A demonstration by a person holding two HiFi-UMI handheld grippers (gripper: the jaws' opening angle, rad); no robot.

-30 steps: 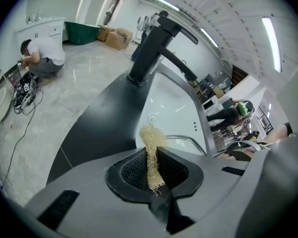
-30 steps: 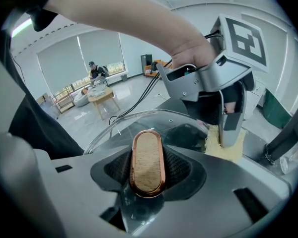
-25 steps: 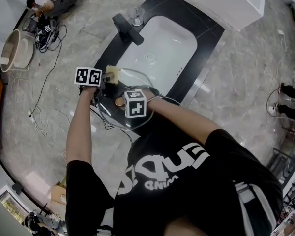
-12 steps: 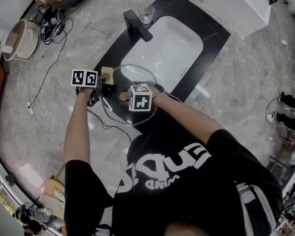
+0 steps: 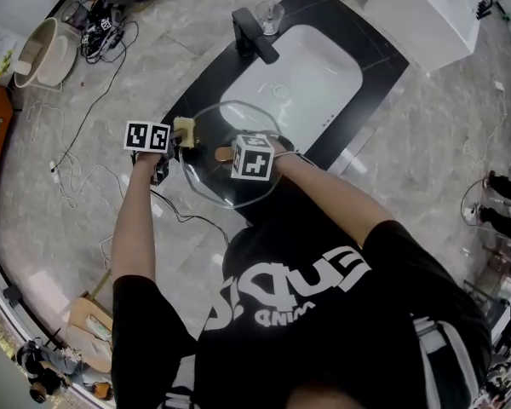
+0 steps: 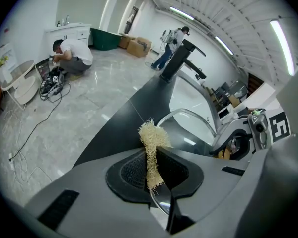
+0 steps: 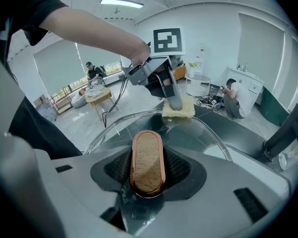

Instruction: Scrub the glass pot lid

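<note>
Wood with a copper-toned band forms the handle (image 7: 147,157), which lies lengthwise between the jaws of the right gripper (image 7: 149,182). Both jaws are clenched on its long sides. The handle's long axis runs straight out along those jaws, toward the left gripper (image 6: 154,175).

The glass lid (image 5: 230,190) hangs from this grip, handle uppermost and dome up, roughly level. It sits over the near edge of the black tabletop (image 5: 200,83) and partly over the marble floor (image 5: 94,177).

The left gripper's jaws are clamped on a pale fibrous pad (image 6: 151,148), which stands upright between them and frays above the tips. In the right gripper view the pad sits at the lid's far rim, beyond the handle. Whether it presses on the glass cannot be confirmed.

The lid's near portion is covered by the right gripper's body in that gripper's view. In the head view the marker cube conceals the right jaws. In the left gripper view only an arc of the rim shows.

Farther off, a white basin (image 5: 298,83) is sunk in the tabletop, with a black tap (image 5: 255,34) and a clear tumbler (image 5: 270,14) at its far end.
</note>
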